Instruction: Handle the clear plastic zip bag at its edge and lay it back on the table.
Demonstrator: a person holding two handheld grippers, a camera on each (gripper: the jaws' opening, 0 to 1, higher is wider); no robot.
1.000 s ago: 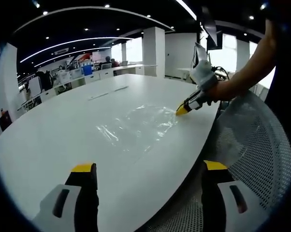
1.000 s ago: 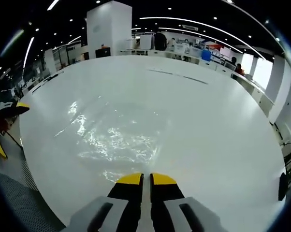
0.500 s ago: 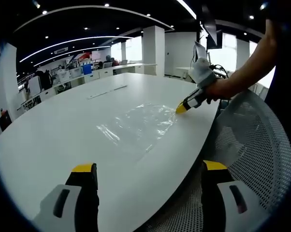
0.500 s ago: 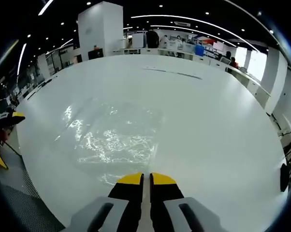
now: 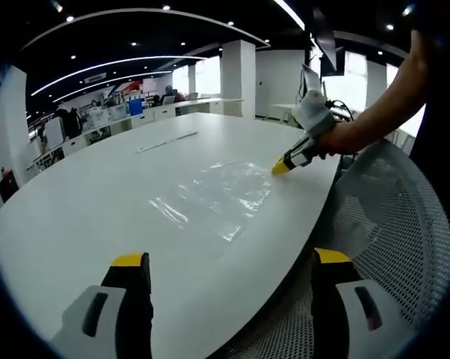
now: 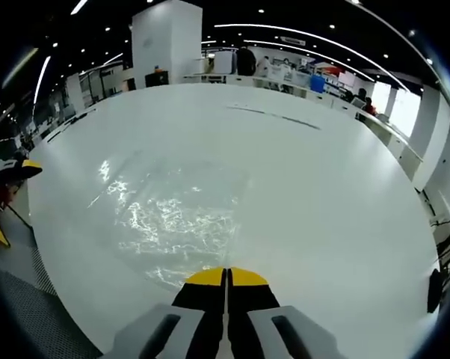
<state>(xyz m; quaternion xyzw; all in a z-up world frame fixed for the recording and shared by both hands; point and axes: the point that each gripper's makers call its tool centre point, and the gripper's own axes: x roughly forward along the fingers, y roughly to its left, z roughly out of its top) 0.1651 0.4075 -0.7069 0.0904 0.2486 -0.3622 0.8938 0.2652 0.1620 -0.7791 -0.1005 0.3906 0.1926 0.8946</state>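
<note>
1. Clear plastic zip bag: lies flat on the white table, long axis running away from my right gripper.
2. Right gripper: jaws clenched on the bag's near edge; nearer hand.
3. My left gripper: released, jaws wide, well apart from the bag.

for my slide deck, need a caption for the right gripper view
Right gripper, jaws shut, at the near edge of a clear zip bag lying on a white table.

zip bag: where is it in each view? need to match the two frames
Left gripper view: zip bag at centre, flat on the white table, right gripper at its far edge.
Right gripper view: zip bag left of centre, just beyond the shut jaws.
Shared landmark: white pillar.
</note>
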